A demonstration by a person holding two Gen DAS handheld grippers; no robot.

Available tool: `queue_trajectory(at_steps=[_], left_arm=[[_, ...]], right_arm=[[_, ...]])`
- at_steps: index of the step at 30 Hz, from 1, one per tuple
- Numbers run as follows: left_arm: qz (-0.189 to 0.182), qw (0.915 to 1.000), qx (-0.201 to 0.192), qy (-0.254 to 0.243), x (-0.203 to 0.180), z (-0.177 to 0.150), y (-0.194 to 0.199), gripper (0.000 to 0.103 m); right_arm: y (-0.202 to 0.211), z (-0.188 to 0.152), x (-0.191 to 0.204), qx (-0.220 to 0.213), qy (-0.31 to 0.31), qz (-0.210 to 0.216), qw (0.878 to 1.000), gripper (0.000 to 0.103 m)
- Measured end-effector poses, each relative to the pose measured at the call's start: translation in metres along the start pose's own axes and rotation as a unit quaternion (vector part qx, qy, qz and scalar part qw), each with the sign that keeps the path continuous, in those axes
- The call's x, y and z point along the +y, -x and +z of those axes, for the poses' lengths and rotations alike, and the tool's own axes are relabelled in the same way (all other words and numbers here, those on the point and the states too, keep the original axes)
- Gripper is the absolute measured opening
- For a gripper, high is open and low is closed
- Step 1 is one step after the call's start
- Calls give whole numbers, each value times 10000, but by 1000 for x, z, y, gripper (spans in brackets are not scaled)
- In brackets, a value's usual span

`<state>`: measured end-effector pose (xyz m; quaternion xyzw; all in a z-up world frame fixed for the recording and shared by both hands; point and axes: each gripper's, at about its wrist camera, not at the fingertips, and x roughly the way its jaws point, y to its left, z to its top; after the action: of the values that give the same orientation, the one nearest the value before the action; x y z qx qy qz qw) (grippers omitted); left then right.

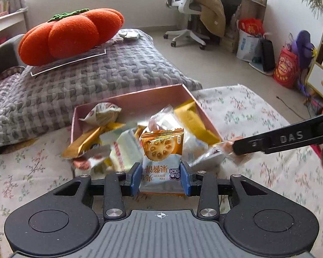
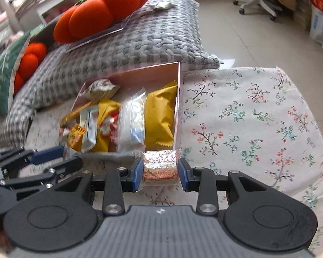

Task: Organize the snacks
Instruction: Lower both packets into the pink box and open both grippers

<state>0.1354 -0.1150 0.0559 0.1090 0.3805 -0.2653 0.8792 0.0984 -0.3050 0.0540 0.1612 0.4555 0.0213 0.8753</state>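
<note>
Snack sorting about halfway

Left tool (image 1: 161,177) grips jam biscuit (image 1: 162,150), right tool (image 2: 160,173) a foil snack (image 2: 160,165); pink box (image 2: 178,99) is half full.

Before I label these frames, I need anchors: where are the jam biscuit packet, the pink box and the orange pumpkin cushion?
jam biscuit packet (image 1: 161,150): left wrist view, on the printed biscuit picture.
pink box (image 2: 140,73): right wrist view, on its bare far inner wall.
orange pumpkin cushion (image 1: 73,36): left wrist view, on a front lobe.

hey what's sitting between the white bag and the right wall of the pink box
In the right wrist view, a yellow snack packet fills the stretch between the white bag and the pink box right wall.
</note>
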Motion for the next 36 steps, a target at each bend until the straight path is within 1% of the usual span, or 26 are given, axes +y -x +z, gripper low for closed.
queue_trajectory(at_steps=[4,7,10,16,19,23,26,27,29,30,31,32,36], left_arm=[[-4,10000,-47,-67,-5,12,-11,36],[-16,9998,-165,77,1,23,-16,36],[5,9993,-274,259,12,30,-25,36],[33,9982,-257,542,24,28,-42,36],[80,9979,-323,559,23,27,-42,36],[192,9968,-441,637,24,27,-37,40],[217,9960,-494,712,29,26,-35,38],[225,9959,-489,729,30,26,-35,39],[267,9953,-471,809,33,27,-33,49],[291,9949,-480,839,35,27,-33,50],[308,9946,-485,866,37,27,-31,51],[319,9943,-476,897,39,28,-30,51],[383,9922,-455,1098,47,30,-19,53]], right_arm=[[-7,11,-5,-139,-381,175,9990,32],[-14,20,-9,-253,-604,313,9974,32],[-20,27,-11,-327,-694,342,9965,32],[-25,38,-11,-486,-872,469,9939,32],[-29,38,-8,-516,-950,548,9926,32],[-30,38,-2,-578,-1055,663,9905,32],[-29,40,2,-623,-1120,782,9887,33],[-29,40,3,-644,-1122,806,9883,33],[-29,40,4,-725,-1134,846,9873,34],[-29,39,4,-781,-1152,901,9862,38],[-29,39,3,-805,-1193,937,9851,50],[-28,39,2,-826,-1252,953,9841,54],[-21,39,-2,-901,-1314,877,9833,55]])
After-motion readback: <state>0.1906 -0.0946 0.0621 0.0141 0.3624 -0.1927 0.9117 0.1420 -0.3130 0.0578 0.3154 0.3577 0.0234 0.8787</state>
